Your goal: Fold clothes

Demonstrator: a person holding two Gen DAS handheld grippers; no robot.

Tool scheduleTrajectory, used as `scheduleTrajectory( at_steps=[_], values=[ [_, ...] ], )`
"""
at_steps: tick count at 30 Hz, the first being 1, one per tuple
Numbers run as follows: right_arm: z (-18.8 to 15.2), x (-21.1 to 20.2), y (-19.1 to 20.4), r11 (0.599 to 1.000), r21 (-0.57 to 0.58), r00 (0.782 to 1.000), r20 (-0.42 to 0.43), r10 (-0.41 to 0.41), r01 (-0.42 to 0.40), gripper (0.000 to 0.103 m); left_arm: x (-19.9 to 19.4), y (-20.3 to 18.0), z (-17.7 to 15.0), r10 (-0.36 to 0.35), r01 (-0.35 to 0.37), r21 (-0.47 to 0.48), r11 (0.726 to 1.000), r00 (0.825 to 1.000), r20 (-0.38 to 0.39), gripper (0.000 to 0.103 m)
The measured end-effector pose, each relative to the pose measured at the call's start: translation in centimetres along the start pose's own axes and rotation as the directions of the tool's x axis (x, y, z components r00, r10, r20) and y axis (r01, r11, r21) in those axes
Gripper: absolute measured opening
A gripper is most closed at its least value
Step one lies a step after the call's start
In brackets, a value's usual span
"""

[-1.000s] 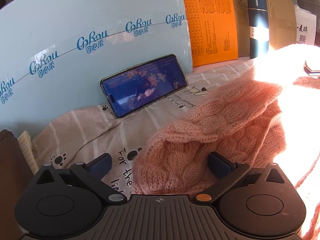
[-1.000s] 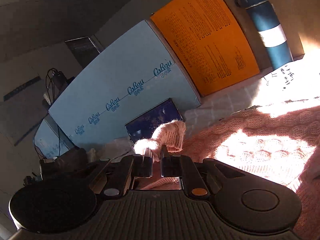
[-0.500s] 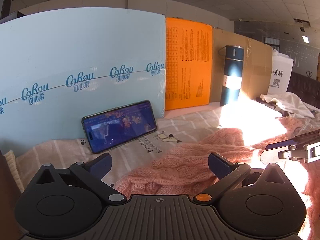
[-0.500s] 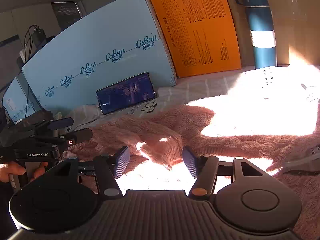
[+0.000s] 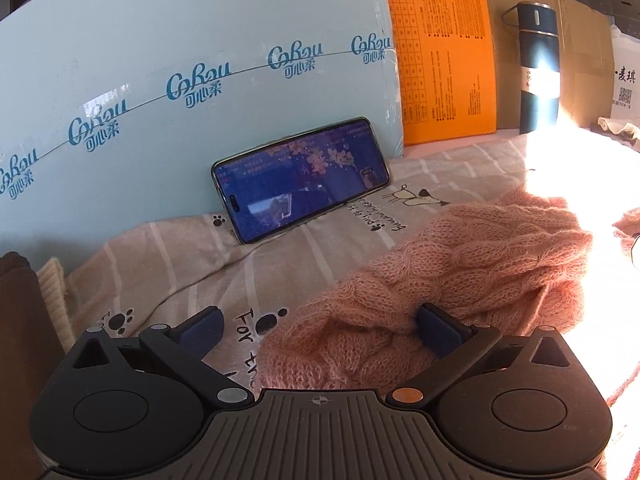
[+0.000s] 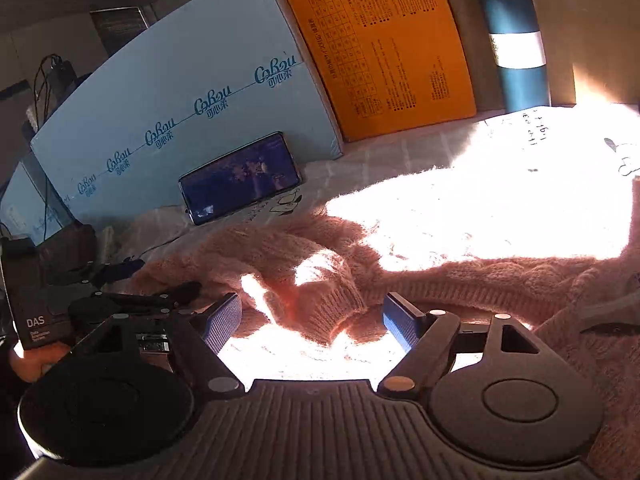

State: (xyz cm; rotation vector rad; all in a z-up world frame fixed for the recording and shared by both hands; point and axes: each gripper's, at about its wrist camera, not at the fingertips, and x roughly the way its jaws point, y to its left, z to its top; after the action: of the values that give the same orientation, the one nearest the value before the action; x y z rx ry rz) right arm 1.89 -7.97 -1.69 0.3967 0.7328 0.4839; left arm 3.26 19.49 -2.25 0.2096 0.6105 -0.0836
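Note:
A pink cable-knit sweater [image 5: 472, 264] lies rumpled on a beige printed sheet [image 5: 160, 264]. My left gripper [image 5: 320, 330] is open, low over the sweater's left edge; its right finger touches the knit, its left finger is over the sheet. In the right wrist view the sweater [image 6: 500, 284] spreads across the sheet, partly in harsh sunlight. A folded-over sleeve cuff [image 6: 320, 304] lies between the fingers of my right gripper [image 6: 312, 320], which is open and empty. The left gripper [image 6: 132, 300] shows at the left there.
A phone [image 5: 300, 178] leans on a light blue box [image 5: 160, 60] at the back. An orange sheet [image 5: 440, 48] and a blue flask [image 5: 538, 68] stand further right. A brown object [image 5: 16, 312] sits at the left edge.
My right gripper opened and let go of the sleeve cuff, which now lies on the sweater. My left gripper rose, then came back down over the sweater's left edge, open throughout.

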Motion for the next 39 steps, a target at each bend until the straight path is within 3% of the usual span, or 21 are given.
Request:
scheduleTrajectory(
  at_steps=[3,5,6,7,9,11,12,13,15,17,22,26,29,31,33,36,39],
  values=[
    [0.2,0.3,-1.3,0.986,0.131,0.994,-0.032,0.108,-0.103,0.078,0.1,-0.2,0.0,0.004,-0.004,0.005,1.0,1.0,0.001,0.103],
    [0.1,0.3,-1.6,0.985,0.144,0.996,-0.011,0.093,-0.09,0.066,0.1,-0.2,0.0,0.004,-0.004,0.005,1.0,1.0,0.001,0.103],
    [0.0,0.2,-1.4,0.988,0.134,0.997,0.01,0.078,-0.078,0.046,0.1,-0.2,0.0,0.003,-0.003,0.004,1.0,1.0,0.001,0.103],
    [-0.1,0.1,-1.3,0.99,0.124,0.998,0.032,0.062,-0.066,0.032,0.0,-0.1,0.0,0.002,-0.002,0.003,1.0,1.0,0.001,0.103],
    [-0.3,-0.7,-0.4,0.998,0.054,0.995,0.099,0.015,-0.02,0.031,0.0,-0.1,0.0,0.002,-0.002,0.003,1.0,1.0,0.001,0.103],
    [-0.7,-1.7,1.1,0.996,-0.048,0.976,0.21,-0.061,0.072,0.042,0.0,-0.1,0.1,0.003,-0.003,0.003,1.0,1.0,0.001,0.103],
    [-0.9,-2.0,1.8,0.987,-0.09,0.961,0.255,-0.108,0.135,0.071,0.0,-0.1,0.1,0.002,-0.002,0.003,1.0,1.0,0.001,0.103],
    [-0.9,-2.2,1.9,0.983,-0.097,0.952,0.278,-0.126,0.158,0.088,0.0,-0.1,0.1,0.002,-0.002,0.003,1.0,1.0,0.0,0.103],
    [-0.7,-2.3,1.5,0.983,-0.084,0.949,0.287,-0.13,0.16,0.088,0.0,-0.1,0.1,0.002,-0.002,0.003,1.0,1.0,0.0,0.103],
    [-0.6,-1.3,1.2,0.979,-0.082,0.956,0.246,-0.162,0.187,0.088,0.0,0.0,0.1,0.001,-0.001,0.002,1.0,1.0,-0.001,0.103],
    [-1.6,2.1,1.6,0.914,-0.233,0.943,0.127,-0.309,0.331,0.088,0.0,0.0,0.2,-0.001,0.001,0.0,1.0,1.0,0.0,0.103],
    [-1.4,0.5,1.4,0.929,-0.203,0.944,0.183,-0.273,0.308,0.088,-1.8,-0.3,0.5,0.01,-0.011,0.01,1.0,0.996,0.084,0.103],
    [-0.5,-2.6,1.1,0.944,-0.164,0.933,0.269,-0.238,0.287,0.09,-5.3,-0.8,1.1,-0.018,0.011,0.034,0.999,0.976,0.216,0.103],
    [-0.6,-5.1,0.9,0.94,-0.182,0.917,0.336,-0.216,0.289,0.102,-7.9,-1.4,1.2,-0.053,0.033,0.07,0.997,0.952,0.302,0.103],
    [-1.3,-7.8,0.6,0.924,-0.23,0.899,0.388,-0.202,0.307,0.103,-10.5,-2.0,1.2,-0.086,0.048,0.11,0.993,0.923,0.376,0.103],
    [-3.2,-11.2,-0.6,0.879,-0.326,0.889,0.413,-0.2,0.349,0.103,-13.5,-3.4,-0.8,-0.13,0.05,0.203,0.978,0.905,0.406,0.103],
    [-5.5,-13.7,-1.9,0.826,-0.415,0.897,0.383,-0.22,0.38,0.103,-16.2,-4.8,-4.1,-0.208,0.076,0.324,0.943,0.895,0.395,0.103]
  ],
)
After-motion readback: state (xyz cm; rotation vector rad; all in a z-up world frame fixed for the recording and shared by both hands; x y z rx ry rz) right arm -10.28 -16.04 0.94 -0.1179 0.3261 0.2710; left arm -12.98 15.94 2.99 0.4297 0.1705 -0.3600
